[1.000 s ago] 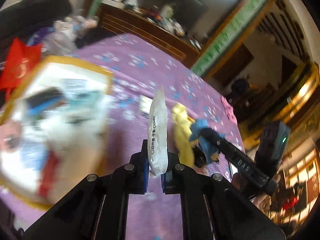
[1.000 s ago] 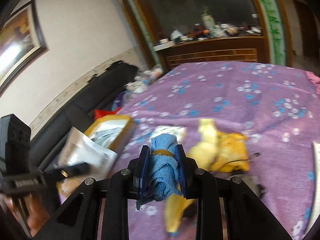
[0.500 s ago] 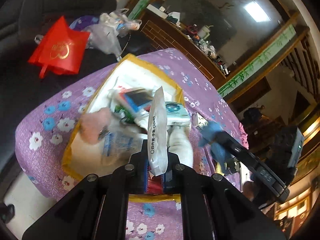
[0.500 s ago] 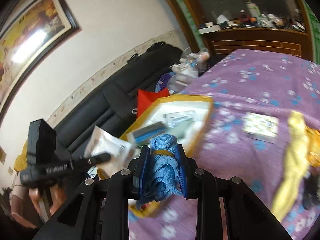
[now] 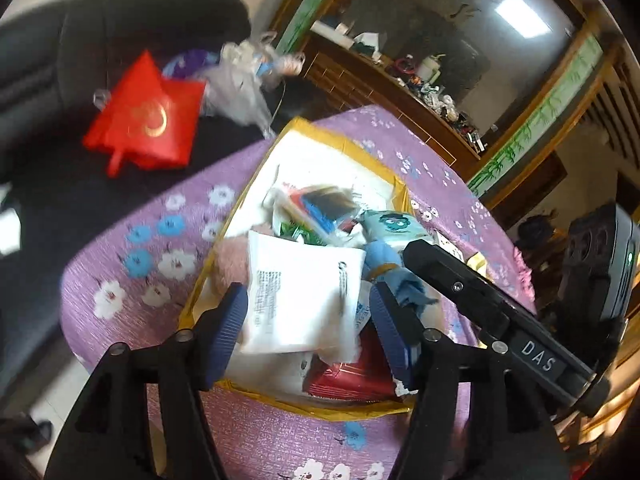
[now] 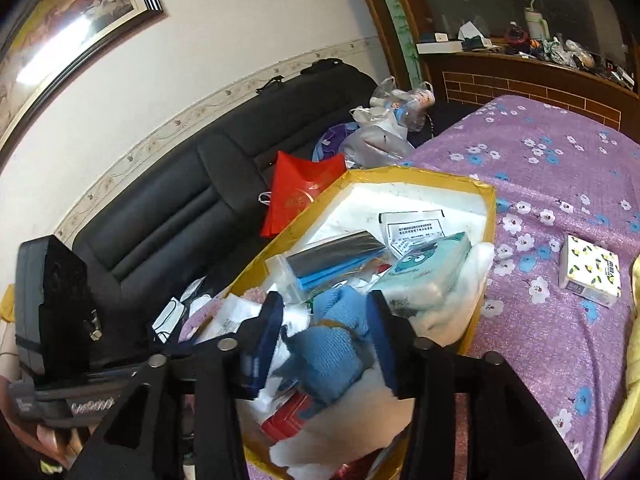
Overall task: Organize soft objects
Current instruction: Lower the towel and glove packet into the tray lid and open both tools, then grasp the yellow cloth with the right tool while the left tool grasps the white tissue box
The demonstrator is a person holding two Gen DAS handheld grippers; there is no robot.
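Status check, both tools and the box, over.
Left tool open over white glove packet. Right tool open, blue cloth dropping into yellow box. Nothing blocking.

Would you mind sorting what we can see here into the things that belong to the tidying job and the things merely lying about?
Part of the job:
- white gloves packet
- blue cloth roll
- yellow-rimmed box
- left gripper, open
- right gripper, open

Just lying about:
- red bag
- black sofa
- clear plastic bags
- framed picture
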